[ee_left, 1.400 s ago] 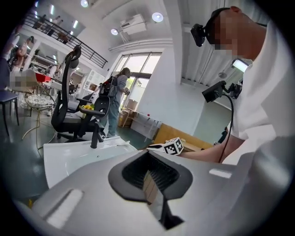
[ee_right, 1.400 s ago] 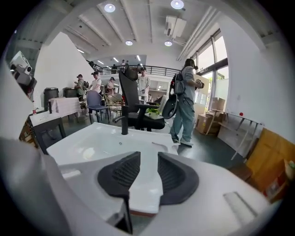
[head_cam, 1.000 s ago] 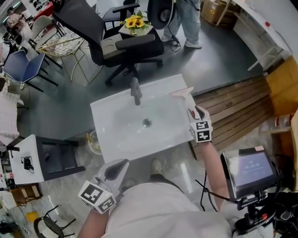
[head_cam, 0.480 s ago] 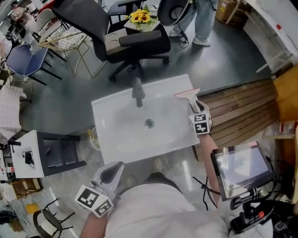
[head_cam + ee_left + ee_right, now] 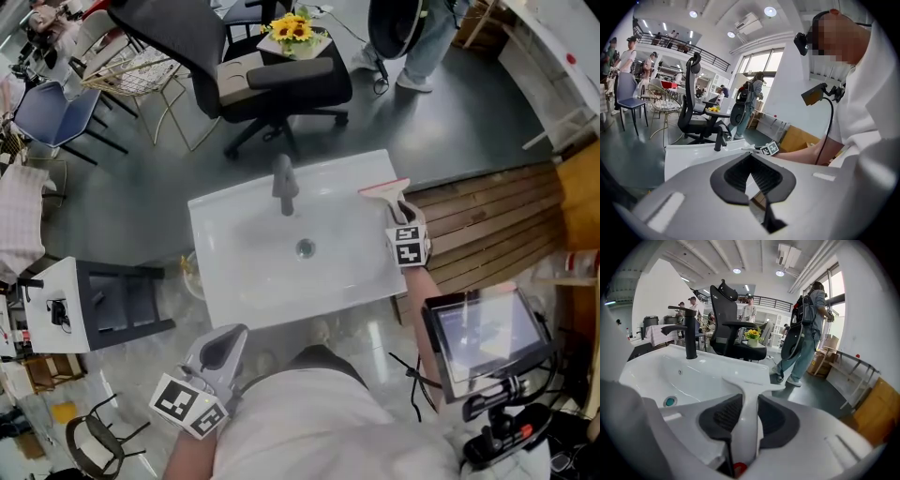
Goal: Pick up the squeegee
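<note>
The white squeegee [image 5: 383,190] lies on the right rim of the white sink [image 5: 217,217], its red-edged blade at the far end. Its handle [image 5: 747,397] runs back between the pads of my right gripper [image 5: 400,217], whose jaws are closing and touch it on both sides [image 5: 745,414]. My left gripper [image 5: 226,343] hangs low in front of the sink's near edge, apart from everything. In the left gripper view its pads meet at the tips [image 5: 750,156] with nothing between them.
A black faucet [image 5: 284,185] stands at the sink's far edge, with a drain [image 5: 305,248] in the basin. Beyond stand a black office chair [image 5: 272,80] and a person's legs [image 5: 427,47]. A wooden pallet [image 5: 487,225] lies to the right, a white stand [image 5: 66,309] to the left.
My right gripper has come forward and down along the squeegee's handle at the sink's right rim. The left gripper has barely shifted. The squeegee lies where it was.
</note>
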